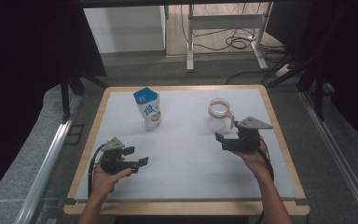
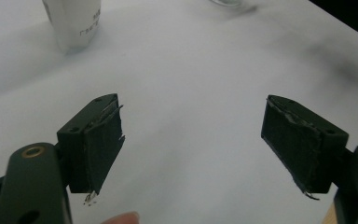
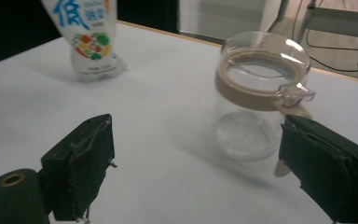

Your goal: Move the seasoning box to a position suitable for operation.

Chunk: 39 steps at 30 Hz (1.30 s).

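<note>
Currently observed: white surface [image 1: 182, 154] with a wooden rim, bearing two items. Glass jar [image 1: 219, 115] standing upright on the right half, toward the far edge; clear wall, tan band around the neck, wire clasp at the side, mouth uncovered. Blue-and-white pouch [image 1: 148, 108] standing upright on the left half, also toward the far edge, well apart from the jar; printed characters and a fruit picture on its front. Right tongs [image 1: 225, 141] held in the person's right hand [image 1: 256, 156], just on the near side of the jar, jaws spread wide and gripping nothing. Seen along the right tongs [image 3: 193, 158]: jar [image 3: 258, 100] ahead and to the right of the gap, its base close to the right-hand jaw, a pale tab of the band hanging just in front of that jaw; contact between jaw and jar not determinable. Pouch [image 3: 87, 39] farther off at upper left in the same view. Left tongs [image 1: 136, 157] held in the left hand [image 1: 106, 179] over the near left part of the surface, well short of the pouch, jaws likewise spread wide and empty. Seen along the left tongs [image 2: 193, 140]: bare white surface [image 2: 191, 84] between the jaws, lower part of the pouch [image 2: 74, 23] at the upper left, a fingertip at the bottom edge. Worn, frayed padding noted on the inner faces of both pairs of jaws.
</note>
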Motion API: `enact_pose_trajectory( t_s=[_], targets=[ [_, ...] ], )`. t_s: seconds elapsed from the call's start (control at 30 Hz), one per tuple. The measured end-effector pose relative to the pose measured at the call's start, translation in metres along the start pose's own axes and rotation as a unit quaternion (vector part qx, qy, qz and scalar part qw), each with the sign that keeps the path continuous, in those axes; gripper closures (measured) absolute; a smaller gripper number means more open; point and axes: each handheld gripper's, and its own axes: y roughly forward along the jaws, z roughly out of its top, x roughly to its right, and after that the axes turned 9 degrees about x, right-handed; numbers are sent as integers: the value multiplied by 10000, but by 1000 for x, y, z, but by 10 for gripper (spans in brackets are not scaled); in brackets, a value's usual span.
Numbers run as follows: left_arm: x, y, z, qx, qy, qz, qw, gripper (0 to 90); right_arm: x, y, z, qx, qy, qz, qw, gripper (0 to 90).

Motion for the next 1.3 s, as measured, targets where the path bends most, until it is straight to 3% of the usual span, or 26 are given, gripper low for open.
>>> enact_pose_trajectory(
  t_s=[0.13, 0.3, 0.47, 0.53, 0.6, 0.73, 0.87, 1.03, 1.3],
  targets=[
    [-3, -3, -1, 165, 45, -367, 9992, 211, 15, 19, 5, -60, 45, -286, 9996, 85],
    [-4, -3, -4, 173, 289, -443, 9984, 207, 26, 45, 9, -187, -177, -696, 9972, 38],
    [-6, -8, -4, 426, 317, -673, 9963, 194, 37, 73, 1, -141, -60, -673, 9976, 28],
    [-4, -10, -5, 446, 400, -645, 9961, 188, 42, 79, -2, -52, 60, -642, 9979, 27],
    [-5, -9, -6, 420, 384, -594, 9966, 187, 45, 86, -1, -177, 71, -677, 9975, 13],
    [-5, -8, -7, 361, 365, -489, 9975, 187, 45, 93, 2, -99, 21, -654, 9978, 16],
    [-7, -8, -8, 327, 353, -432, 9979, 187, 42, 110, 3, -354, -83, -712, 9968, 17],
    [-6, -10, -8, 353, 373, -413, 9978, 186, 44, 122, -3, -556, -9, -748, 9956, 46],
    [-6, -11, -8, 373, 400, -407, 9977, 185, 47, 121, -3, -561, 115, -652, 9962, 111]
  ],
)
